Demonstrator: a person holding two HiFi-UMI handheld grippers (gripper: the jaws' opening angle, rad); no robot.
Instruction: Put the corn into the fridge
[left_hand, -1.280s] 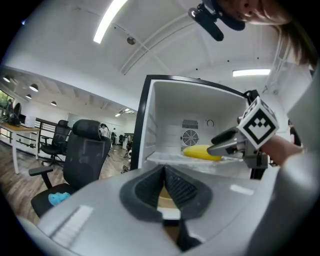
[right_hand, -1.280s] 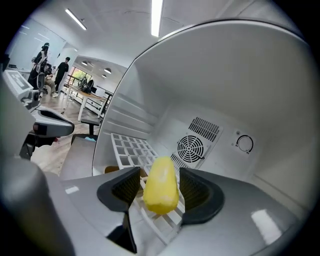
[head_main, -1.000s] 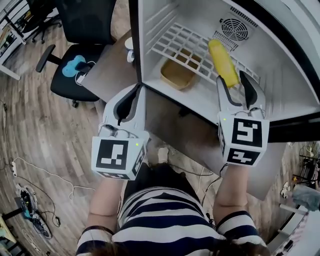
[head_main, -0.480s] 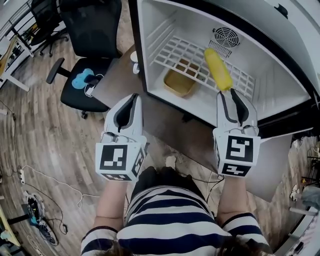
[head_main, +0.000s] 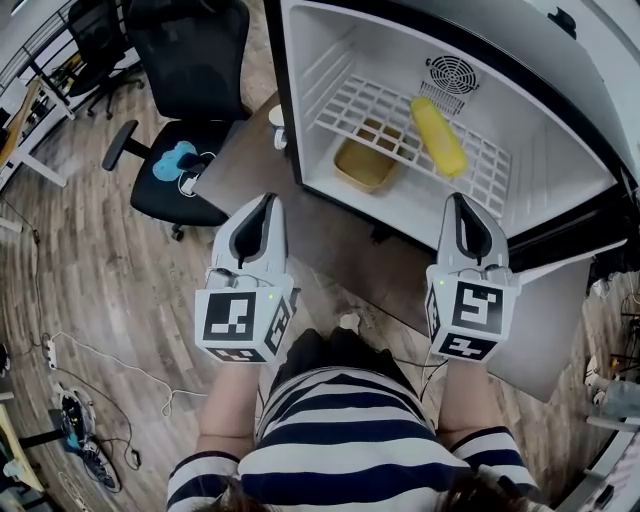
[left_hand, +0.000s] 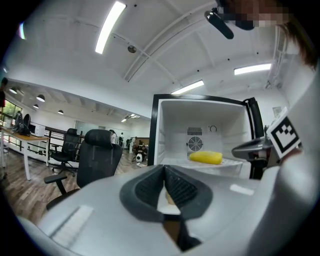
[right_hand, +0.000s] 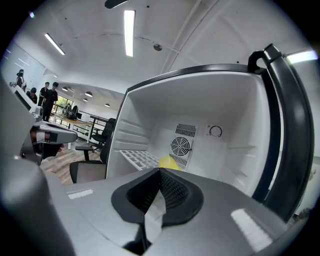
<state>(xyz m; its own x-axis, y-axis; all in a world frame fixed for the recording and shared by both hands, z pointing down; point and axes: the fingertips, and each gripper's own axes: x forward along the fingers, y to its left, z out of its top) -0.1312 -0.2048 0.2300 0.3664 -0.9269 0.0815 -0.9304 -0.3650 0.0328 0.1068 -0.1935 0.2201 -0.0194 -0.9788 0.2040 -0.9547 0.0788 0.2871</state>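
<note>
**Corn lies on the fridge shelf**

The corn lies on the white wire shelf inside the open fridge. The right claw has just closed on nothing. The left claw is pinched together, empty. Both are outside the fridge.

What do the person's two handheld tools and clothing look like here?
Both the left tool and right tool have light grey tapered shells with dark ribbed pads, each backed by a white cube bearing black square markers. The person wears a navy-and-white striped short-sleeved shirt.
</note>
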